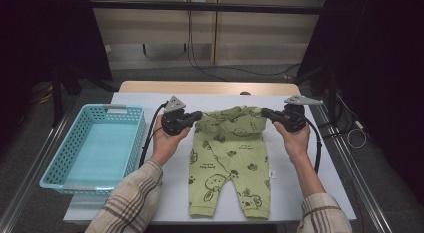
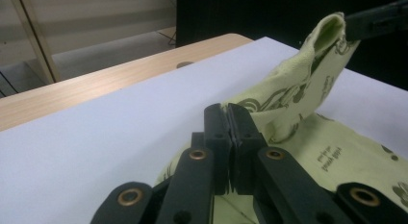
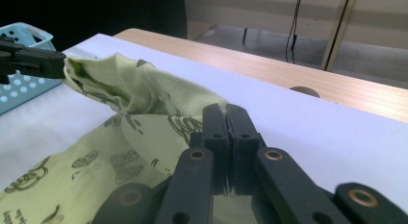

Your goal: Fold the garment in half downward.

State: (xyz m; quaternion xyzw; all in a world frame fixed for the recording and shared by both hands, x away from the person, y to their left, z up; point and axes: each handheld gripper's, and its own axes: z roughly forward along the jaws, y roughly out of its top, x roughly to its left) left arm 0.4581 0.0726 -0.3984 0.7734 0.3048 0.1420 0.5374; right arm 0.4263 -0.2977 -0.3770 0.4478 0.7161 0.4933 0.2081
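text: small print on green baby garment [image 1: 230,153] | unreadable

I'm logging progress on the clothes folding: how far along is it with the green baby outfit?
Early. Done: the green outfit lies spread on the white table, legs toward the person. In hand: the left gripper and right gripper are each shut on a top corner, lifting the upper part, which looks to be folding over the body. Left: finishing the folds and, probably, placing it in the blue basket, which holds nothing.

sleeves [image 1: 131,200]: beige plaid | left gripper [image 1: 198,114]: black, grey plate | screws: seemingly brass
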